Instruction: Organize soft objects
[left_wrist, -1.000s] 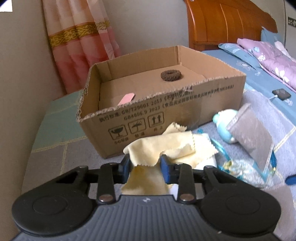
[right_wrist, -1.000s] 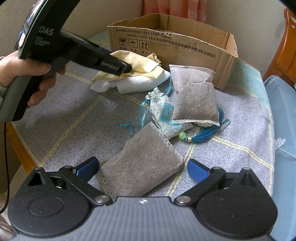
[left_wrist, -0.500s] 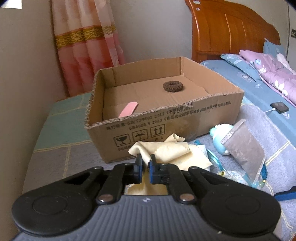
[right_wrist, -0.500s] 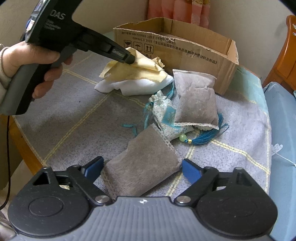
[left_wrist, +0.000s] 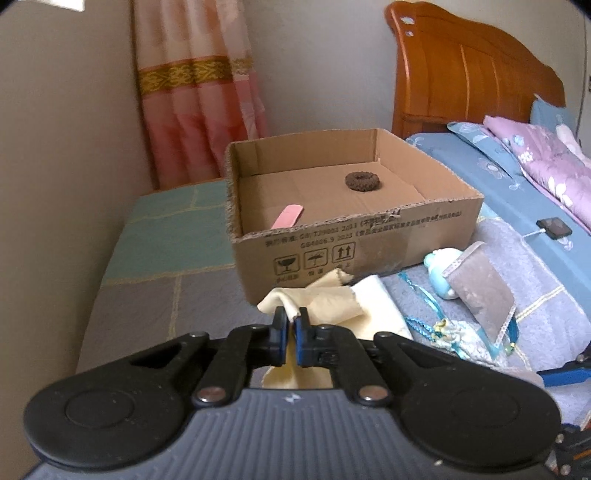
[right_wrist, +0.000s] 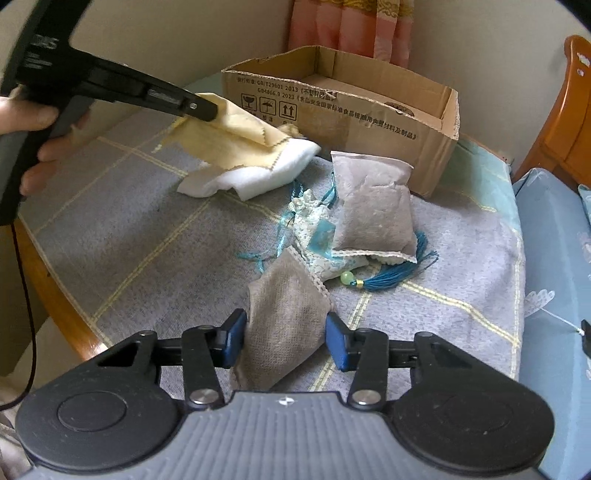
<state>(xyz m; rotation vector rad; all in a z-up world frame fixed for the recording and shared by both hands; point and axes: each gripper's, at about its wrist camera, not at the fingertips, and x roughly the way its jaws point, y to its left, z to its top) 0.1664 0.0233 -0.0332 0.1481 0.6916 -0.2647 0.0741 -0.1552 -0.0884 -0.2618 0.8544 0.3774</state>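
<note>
My left gripper (left_wrist: 290, 326) is shut on a corner of the yellow cloth (left_wrist: 332, 301) and holds it lifted off the table, just in front of the cardboard box (left_wrist: 369, 240). The right wrist view shows the same gripper (right_wrist: 207, 110) with the yellow cloth (right_wrist: 229, 133) hanging from it over a white cloth (right_wrist: 258, 173). My right gripper (right_wrist: 286, 336) has its jaws closing on a grey sachet (right_wrist: 288, 295), which bunches up between the blue pads. A second grey sachet (right_wrist: 373, 210) lies on a floral pouch (right_wrist: 317, 236) with a teal tassel.
The open box (right_wrist: 351, 110) holds a brown knitted ring (left_wrist: 361, 181) and a pink strip (left_wrist: 288, 218). A pale blue toy (left_wrist: 439, 269) lies by the box. The grey checked table cover (right_wrist: 129, 221) meets the blue bed (left_wrist: 517, 192) on the right, where a phone (left_wrist: 554, 227) lies.
My left gripper shut on the yellow cloth and lifted it up and back. The right jaws came in from wide apart and now squeeze the grey sachet.
</note>
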